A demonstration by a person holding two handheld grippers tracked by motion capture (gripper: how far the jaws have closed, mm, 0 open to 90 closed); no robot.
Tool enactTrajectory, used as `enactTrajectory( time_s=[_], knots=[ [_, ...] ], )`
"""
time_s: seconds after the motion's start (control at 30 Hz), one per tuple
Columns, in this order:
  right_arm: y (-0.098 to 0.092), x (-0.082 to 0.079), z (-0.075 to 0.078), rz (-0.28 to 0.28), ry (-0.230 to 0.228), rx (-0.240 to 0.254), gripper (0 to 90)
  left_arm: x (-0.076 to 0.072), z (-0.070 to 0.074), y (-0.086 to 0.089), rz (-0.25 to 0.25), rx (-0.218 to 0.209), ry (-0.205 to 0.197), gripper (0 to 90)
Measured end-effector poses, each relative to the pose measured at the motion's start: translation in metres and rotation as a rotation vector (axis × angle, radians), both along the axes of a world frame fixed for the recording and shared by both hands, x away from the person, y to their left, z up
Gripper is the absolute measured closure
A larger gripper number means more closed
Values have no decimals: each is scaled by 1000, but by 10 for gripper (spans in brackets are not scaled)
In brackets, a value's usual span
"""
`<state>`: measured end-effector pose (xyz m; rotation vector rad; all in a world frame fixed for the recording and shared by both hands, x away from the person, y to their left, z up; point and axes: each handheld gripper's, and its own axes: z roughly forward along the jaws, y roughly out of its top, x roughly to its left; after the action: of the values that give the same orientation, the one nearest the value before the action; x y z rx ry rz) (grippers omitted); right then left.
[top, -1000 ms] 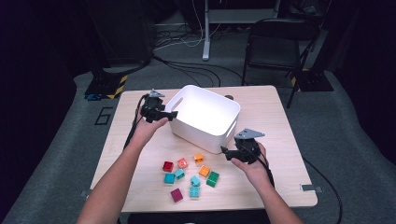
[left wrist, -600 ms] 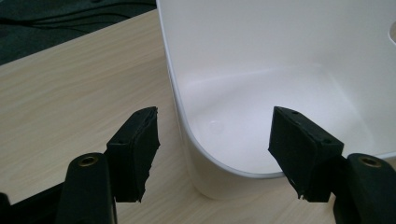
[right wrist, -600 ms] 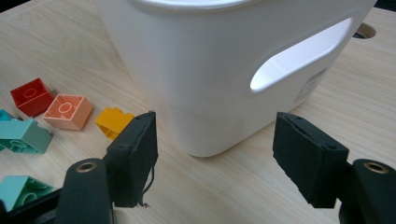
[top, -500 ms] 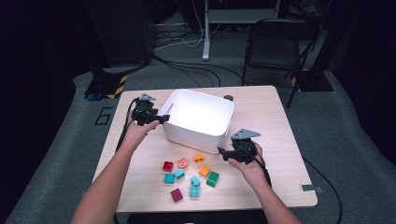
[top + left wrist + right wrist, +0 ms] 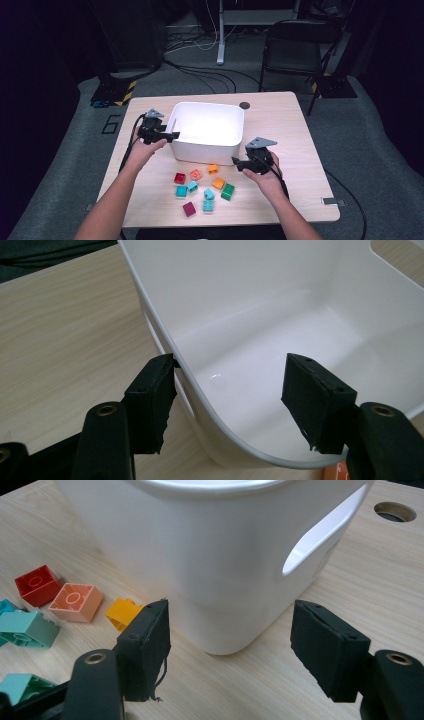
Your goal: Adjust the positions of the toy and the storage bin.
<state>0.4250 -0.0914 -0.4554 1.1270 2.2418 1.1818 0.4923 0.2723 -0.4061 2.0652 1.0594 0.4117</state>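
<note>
**Left claw straddles the tub's rim while the right waits at its corner**

Nearest the person, a scatter of toy blocks [image 5: 202, 187] lies on the front part of the wooden table [image 5: 280, 120]: red, salmon, orange, teal, green and magenta ones, all loose and just in front of the white tub [image 5: 207, 131]. The right gripper [image 5: 239, 163] sits level beside the blocks, its jaws spread and holding nothing, aimed at the tub's near right corner (its own view has that corner between the two pads, not touching). An orange block [image 5: 122, 613] lies close to the tub's base.

The tub stands upright in the middle of the table, with nothing inside. The left gripper [image 5: 176, 135] is at its left wall, one pad outside and one inside, so the rim runs between them; the outer pad is at the wall, the inner one stands clear, so it is not yet pinching. Its jaws have just been closing around that wall.

Past the tub, a round cable hole [image 5: 244, 105] marks the table's far edge. Beyond lies grey carpet [image 5: 360, 130] with trailing cables, a dark folding chair [image 5: 290, 52] and dim surroundings.

Since a second ago, the left hand has slid out toward the tub's left side, and the tub has shifted a little; the right hand has hardly moved.
</note>
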Motion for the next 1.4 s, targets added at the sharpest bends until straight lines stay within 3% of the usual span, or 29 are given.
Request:
enactTrajectory(
  time_s=[0.23, 0.47, 0.67, 0.93, 1.23, 1.4],
  knots=[
    [9, 3, 0, 51, 26, -4, 335, -19, -5, 6, 11, -58, 3, 368],
    [9, 6, 0, 40, 28, -10, 336, -29, -9, 8, 26, -107, -12, 366],
    [6, 6, 0, 28, 31, -7, 325, -32, -9, 3, 30, -110, -12, 364],
    [1, 6, -1, 18, 31, 1, 315, -34, -12, -3, 41, -146, 0, 350],
    [-1, 6, -1, 15, 27, -3, 314, -35, -11, -4, 34, -133, 1, 348],
    [0, 5, -1, 14, 25, -8, 314, -34, -11, -3, 39, -147, 10, 348]
  ],
)
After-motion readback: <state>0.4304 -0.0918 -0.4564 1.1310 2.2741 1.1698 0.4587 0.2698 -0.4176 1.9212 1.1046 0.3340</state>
